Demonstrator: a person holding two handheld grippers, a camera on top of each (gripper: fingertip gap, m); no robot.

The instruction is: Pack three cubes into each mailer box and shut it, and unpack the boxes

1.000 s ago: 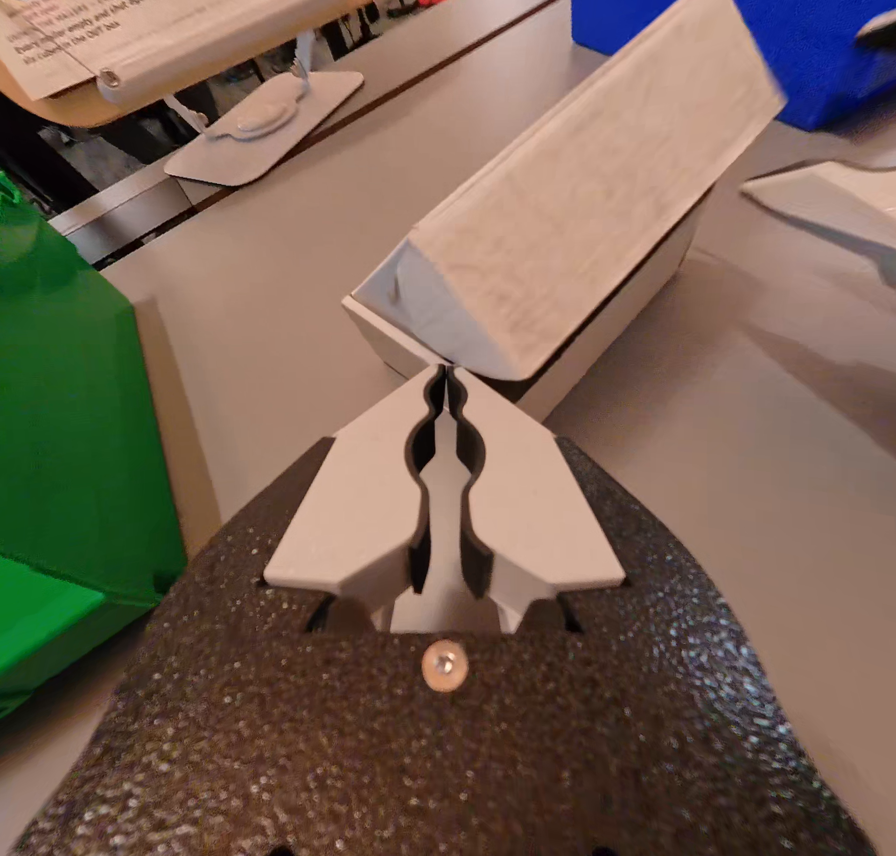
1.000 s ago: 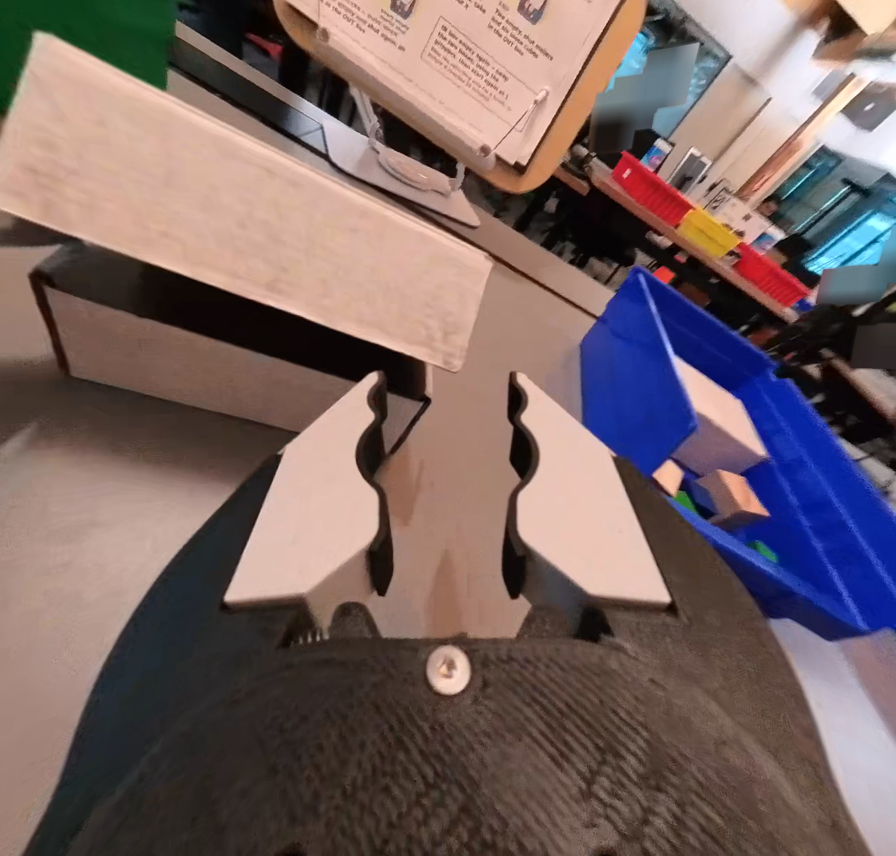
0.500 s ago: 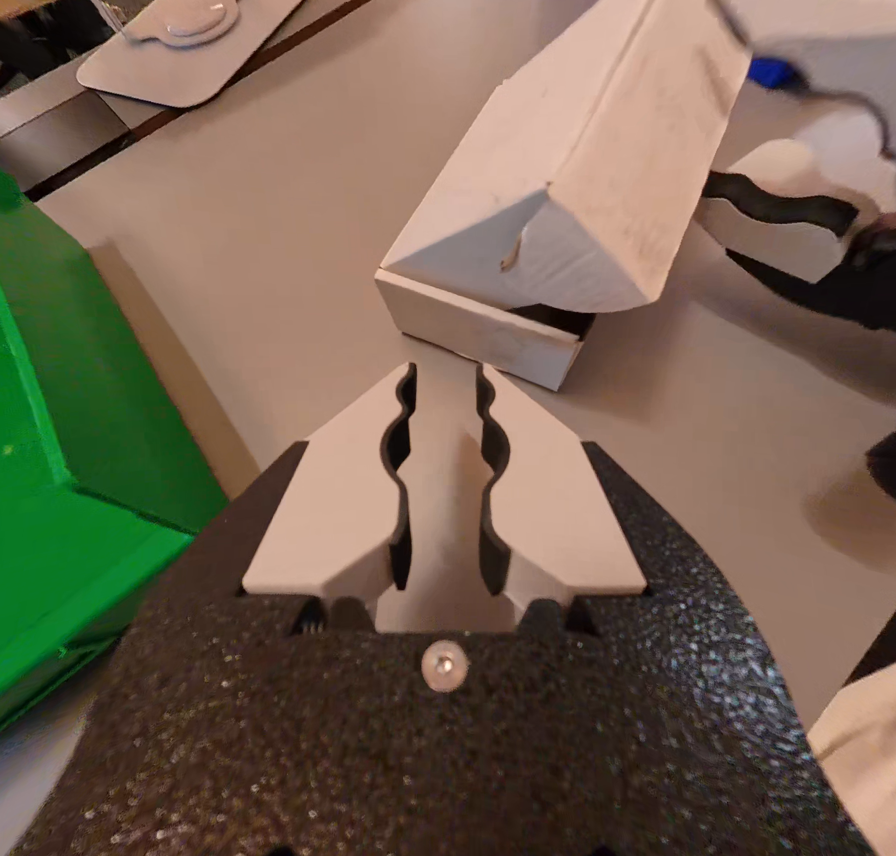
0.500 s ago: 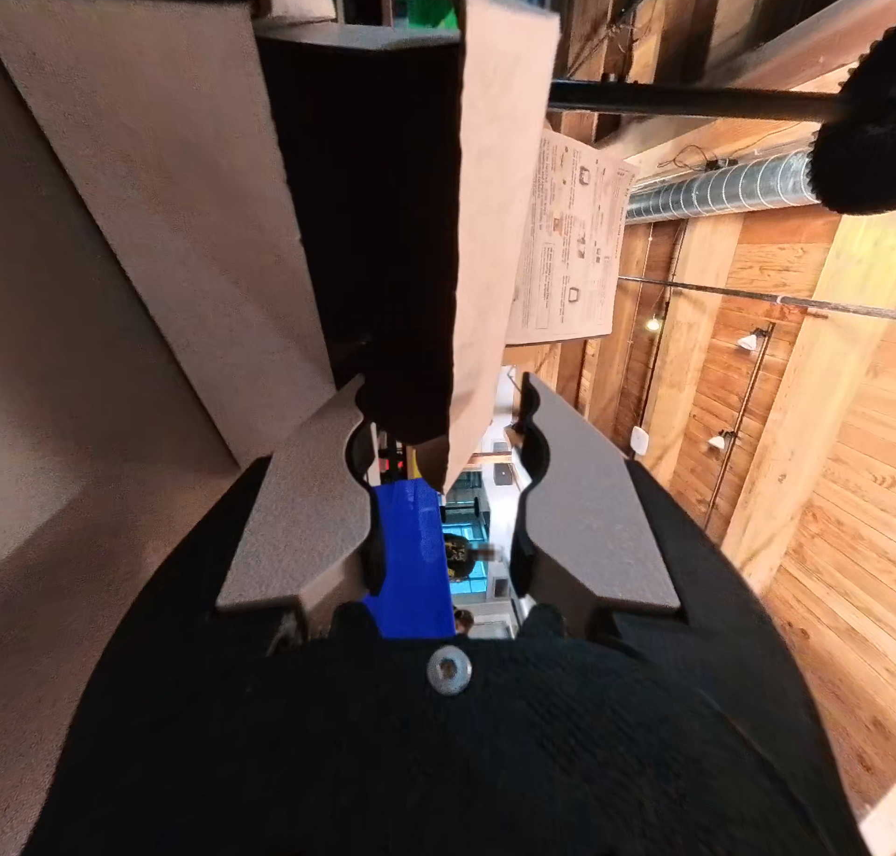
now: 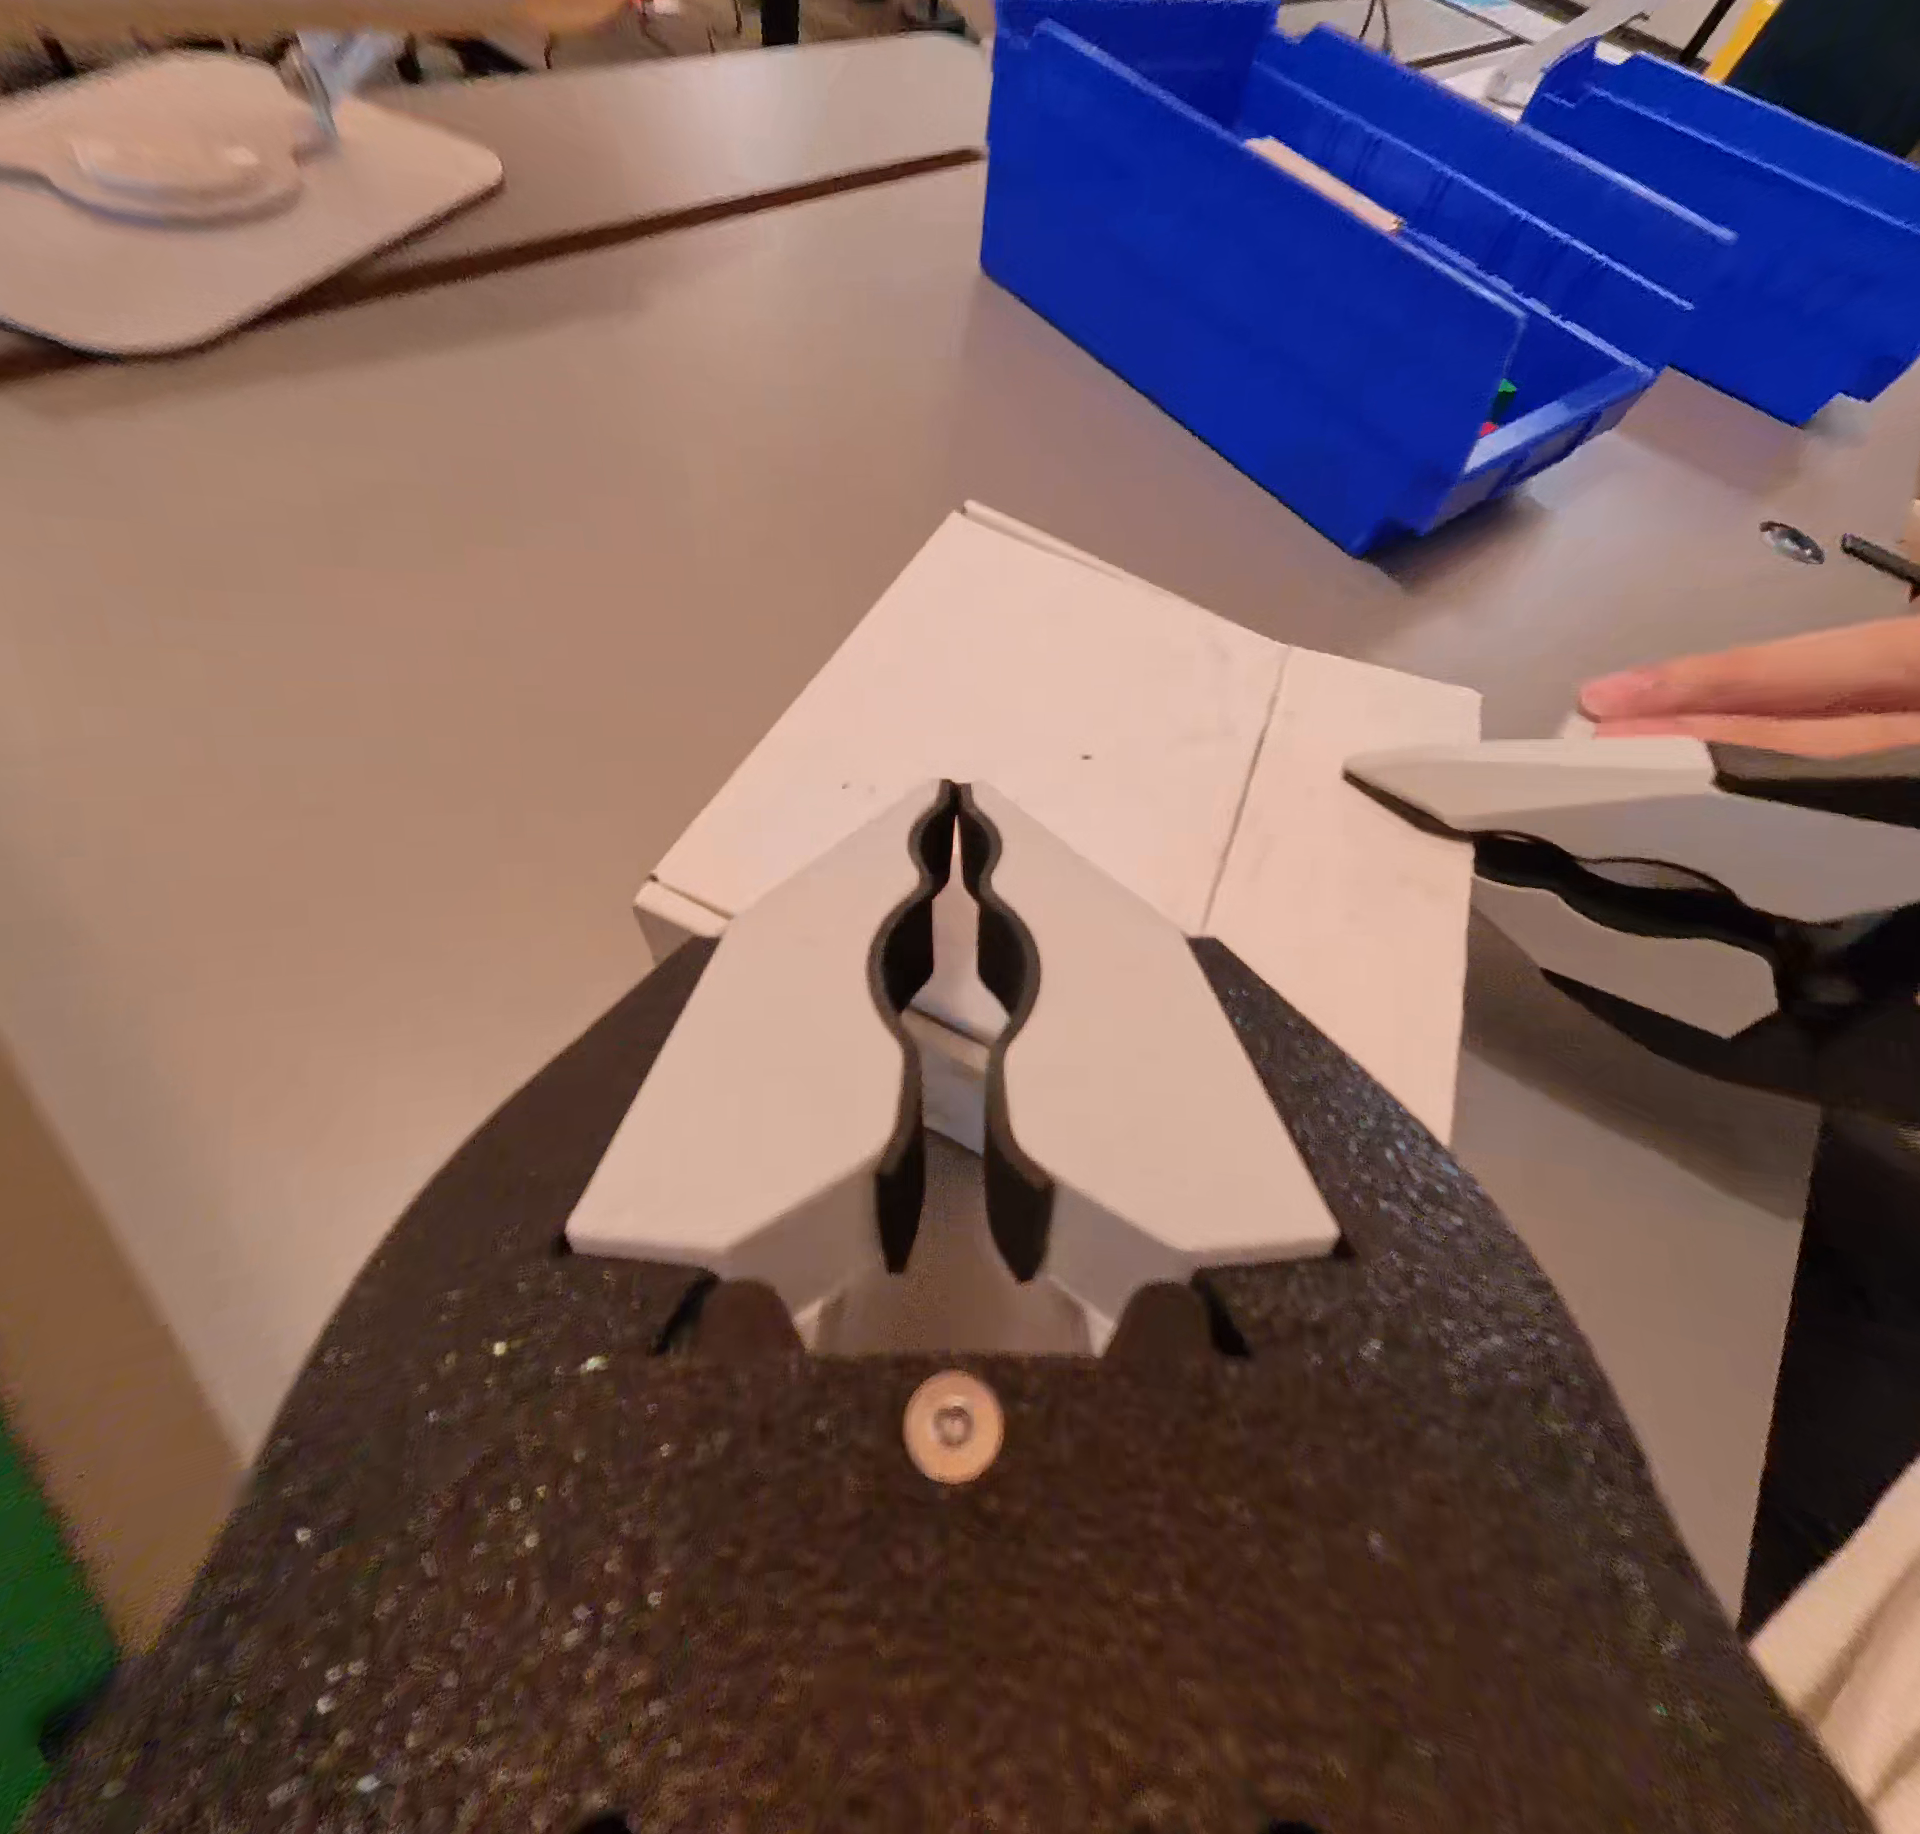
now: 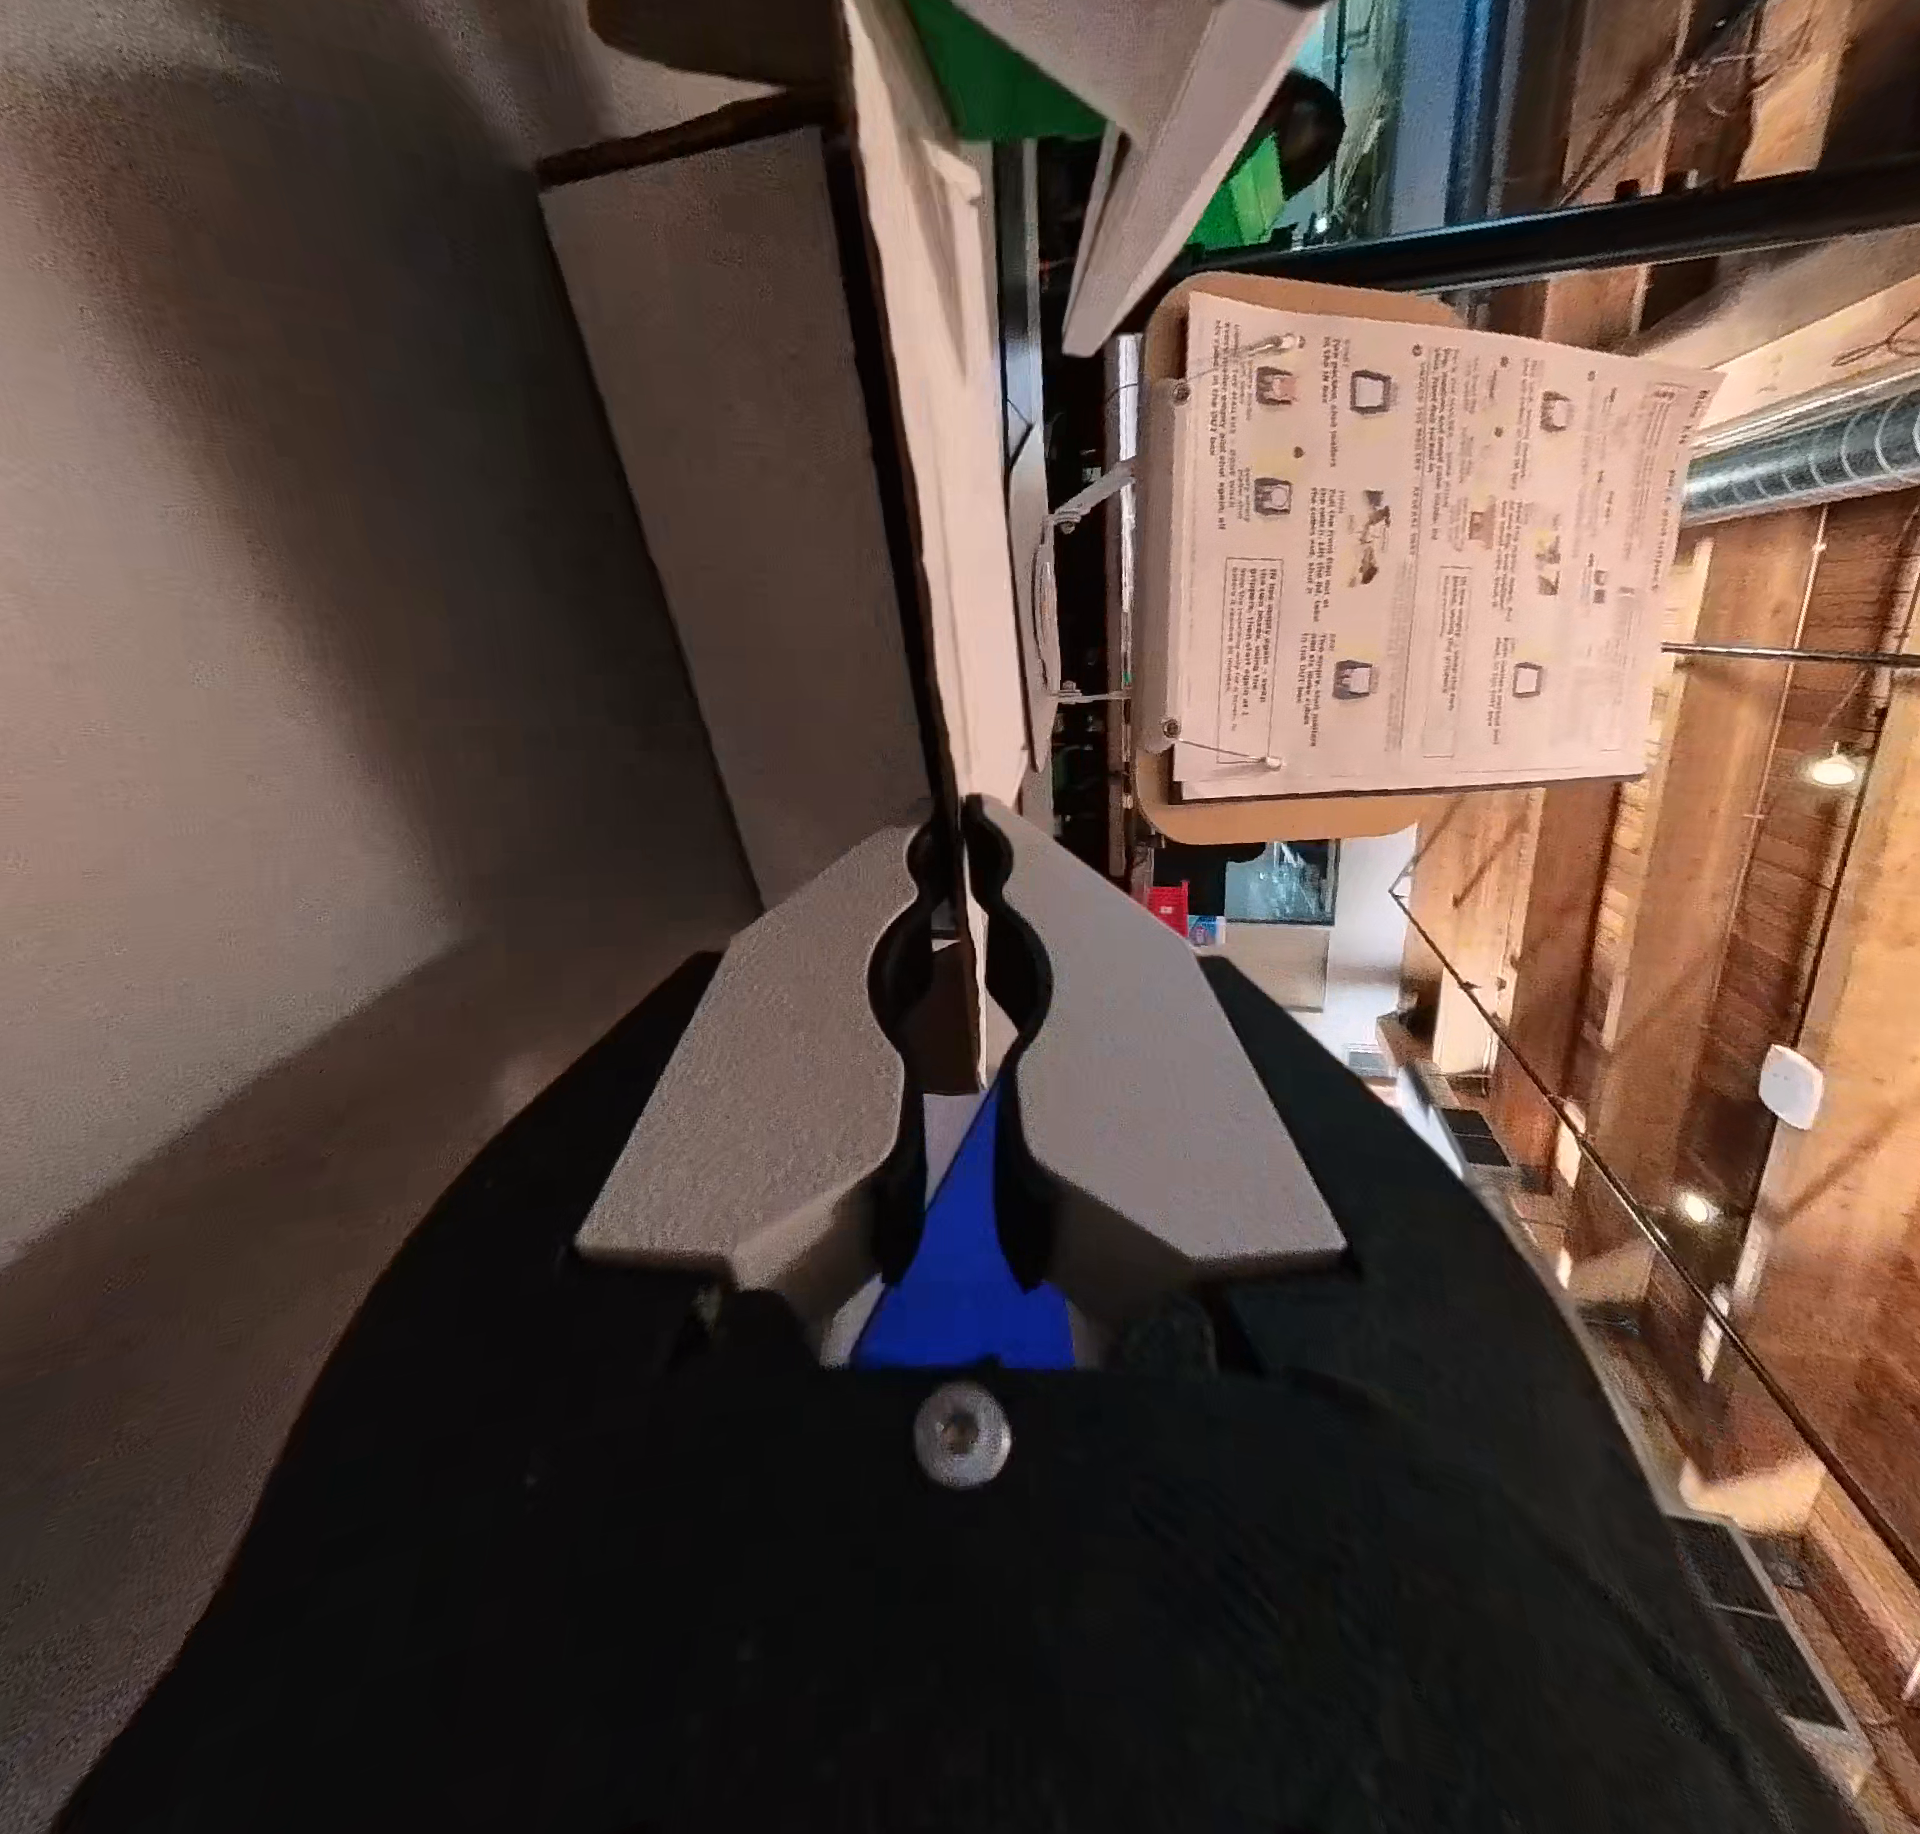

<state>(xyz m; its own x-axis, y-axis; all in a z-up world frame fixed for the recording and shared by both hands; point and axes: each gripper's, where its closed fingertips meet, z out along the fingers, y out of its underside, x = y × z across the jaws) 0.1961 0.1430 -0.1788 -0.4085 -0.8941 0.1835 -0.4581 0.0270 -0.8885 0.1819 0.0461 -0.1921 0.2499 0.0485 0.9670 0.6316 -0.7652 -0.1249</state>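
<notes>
Left gripper [image 5: 954, 797] has its two grey fingers pressed together at the tips with nothing between them, parked right over the near end of the white mailer box [image 5: 1049, 714]. That box sits on the grey table [image 5: 416, 589] with its lid folded down flat and the front flap [image 5: 1351, 849] sticking out to the right.

Right gripper [image 5: 1361, 782] comes in from the right edge of the left wrist view, turned sideways, and it's pinching that flap. You see it better in its own camera, where the fingertips [image 6: 940, 839] are squeezed onto the thin cardboard edge of the flap [image 6: 935, 537], so it's definitely clamped on it. A person's fingers [image 5: 1756, 688] lie along the top of that gripper.

Farther back and to the right there's a blue bin [image 5: 1247, 298] with a second blue bin [image 5: 1714, 205] behind it. A green bin [image 6: 977, 49] shows past the box in the right wrist view, plus a printed instruction sheet on a clipboard stand [image 6: 1382, 558]. Can't see any cubes from here.
</notes>
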